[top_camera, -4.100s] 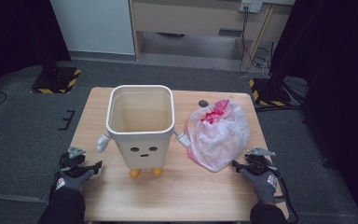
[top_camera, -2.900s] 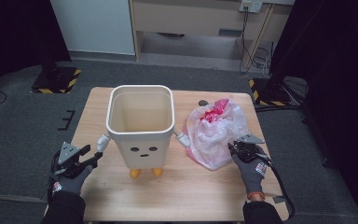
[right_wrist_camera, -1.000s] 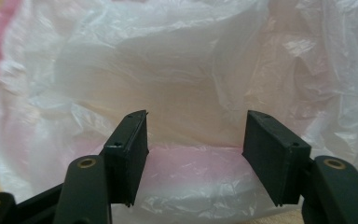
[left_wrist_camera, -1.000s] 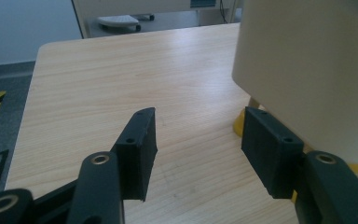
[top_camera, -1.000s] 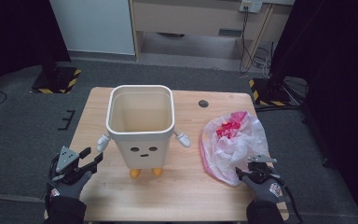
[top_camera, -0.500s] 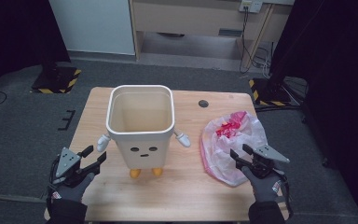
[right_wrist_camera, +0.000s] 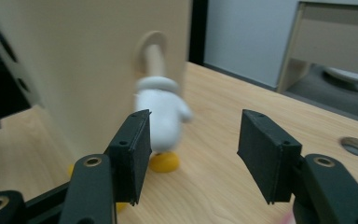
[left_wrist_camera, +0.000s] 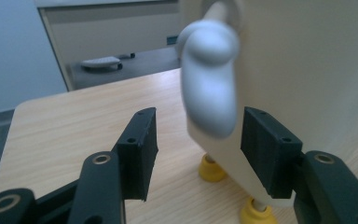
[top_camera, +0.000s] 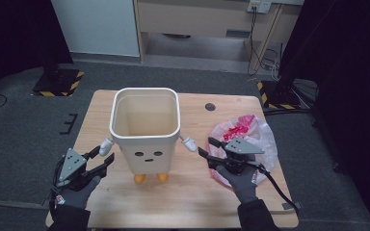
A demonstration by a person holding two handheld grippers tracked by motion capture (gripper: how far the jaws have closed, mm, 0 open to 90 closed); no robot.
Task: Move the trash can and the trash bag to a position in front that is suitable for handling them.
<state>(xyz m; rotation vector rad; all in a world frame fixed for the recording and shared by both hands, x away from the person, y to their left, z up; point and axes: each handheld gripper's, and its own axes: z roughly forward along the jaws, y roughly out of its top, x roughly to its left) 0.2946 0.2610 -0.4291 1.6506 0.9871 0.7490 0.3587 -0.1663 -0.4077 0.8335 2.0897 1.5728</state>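
Note:
A cream character-shaped bin (top_camera: pixel 146 130) with a face, white mitten hands and orange feet stands upright in the middle of the wooden table (top_camera: pixel 192 192). My left gripper (top_camera: pixel 100 159) is open just short of the bin's left white hand (left_wrist_camera: pixel 210 79), which sits between its jaws in the left gripper view. My right gripper (top_camera: pixel 208 147) is open and points at the bin's right white hand (right_wrist_camera: pixel 161 114), a little short of it. A clear plastic bag (top_camera: pixel 250 139) with pink and red contents lies on the table behind my right gripper.
A round cable hole (top_camera: pixel 210 107) sits in the table's far right part. Beyond the table are a grey floor, a beige cabinet (top_camera: pixel 197 19) and yellow-black striped stand bases (top_camera: pixel 60 82). A cable (top_camera: pixel 277 185) trails from my right gripper over the table's right front.
The right gripper dragged the bag to the right, let go of it, opened and swung left toward the bin's right hand. The left gripper edged toward the bin's left hand.

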